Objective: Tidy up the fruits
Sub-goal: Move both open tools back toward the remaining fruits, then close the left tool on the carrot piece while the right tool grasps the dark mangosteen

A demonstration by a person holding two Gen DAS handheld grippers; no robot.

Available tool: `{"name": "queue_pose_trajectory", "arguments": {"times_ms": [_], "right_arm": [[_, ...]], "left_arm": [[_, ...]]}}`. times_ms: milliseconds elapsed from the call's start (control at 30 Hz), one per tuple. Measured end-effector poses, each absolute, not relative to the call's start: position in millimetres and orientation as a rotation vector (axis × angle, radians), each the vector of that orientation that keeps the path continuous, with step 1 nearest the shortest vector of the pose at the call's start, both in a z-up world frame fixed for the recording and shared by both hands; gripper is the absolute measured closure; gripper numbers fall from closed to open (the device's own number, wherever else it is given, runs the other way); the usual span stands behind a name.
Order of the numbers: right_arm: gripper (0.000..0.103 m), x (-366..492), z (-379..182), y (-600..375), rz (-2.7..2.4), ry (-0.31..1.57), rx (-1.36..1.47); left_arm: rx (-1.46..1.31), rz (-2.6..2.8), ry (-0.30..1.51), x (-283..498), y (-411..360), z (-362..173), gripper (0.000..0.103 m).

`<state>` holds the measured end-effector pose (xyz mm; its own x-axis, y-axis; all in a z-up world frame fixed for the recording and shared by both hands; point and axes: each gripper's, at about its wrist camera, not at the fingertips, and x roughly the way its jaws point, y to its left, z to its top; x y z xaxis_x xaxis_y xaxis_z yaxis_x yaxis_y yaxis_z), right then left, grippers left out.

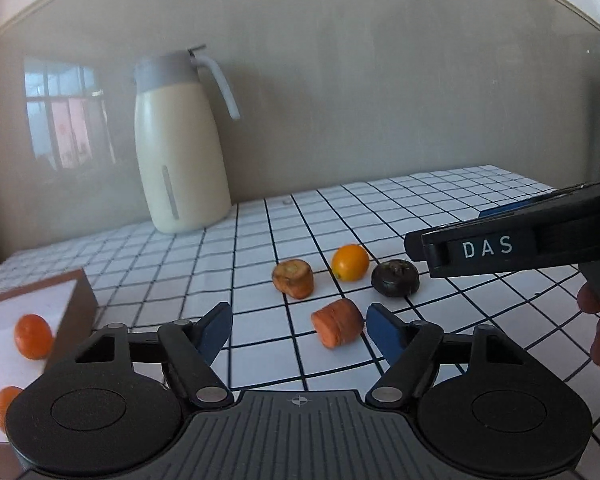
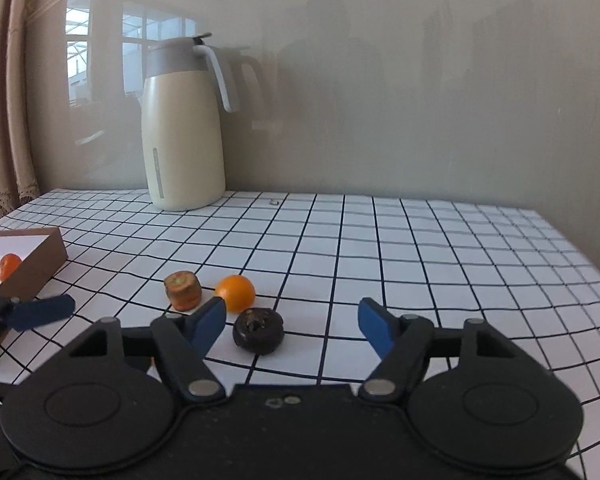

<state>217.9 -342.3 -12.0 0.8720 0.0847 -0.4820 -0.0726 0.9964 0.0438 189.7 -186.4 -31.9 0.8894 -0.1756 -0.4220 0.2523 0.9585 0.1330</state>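
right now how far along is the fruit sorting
Done: two small oranges already lie in the brown box. In hand: nothing yet. The left gripper is open, with a carrot piece lying between its jaws; the right gripper is open around the dark fruit. Left on the tablecloth: those two, another carrot piece and an orange.

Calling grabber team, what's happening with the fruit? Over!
Left gripper open, at carrot chunk. Right gripper open, at dark fruit. Nothing blocking.
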Motion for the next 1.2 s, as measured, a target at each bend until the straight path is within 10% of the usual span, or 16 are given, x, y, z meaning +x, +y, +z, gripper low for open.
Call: {"name": "queue_pose_trajectory", "arguments": {"times_ms": [1200], "right_arm": [[0.055,255.2,-32.1,-316.6,0.095,0.635,-0.048]], "left_arm": [[0.135,-0.224,0.601,231.5,-191.1,-45.3,0.073]]}}
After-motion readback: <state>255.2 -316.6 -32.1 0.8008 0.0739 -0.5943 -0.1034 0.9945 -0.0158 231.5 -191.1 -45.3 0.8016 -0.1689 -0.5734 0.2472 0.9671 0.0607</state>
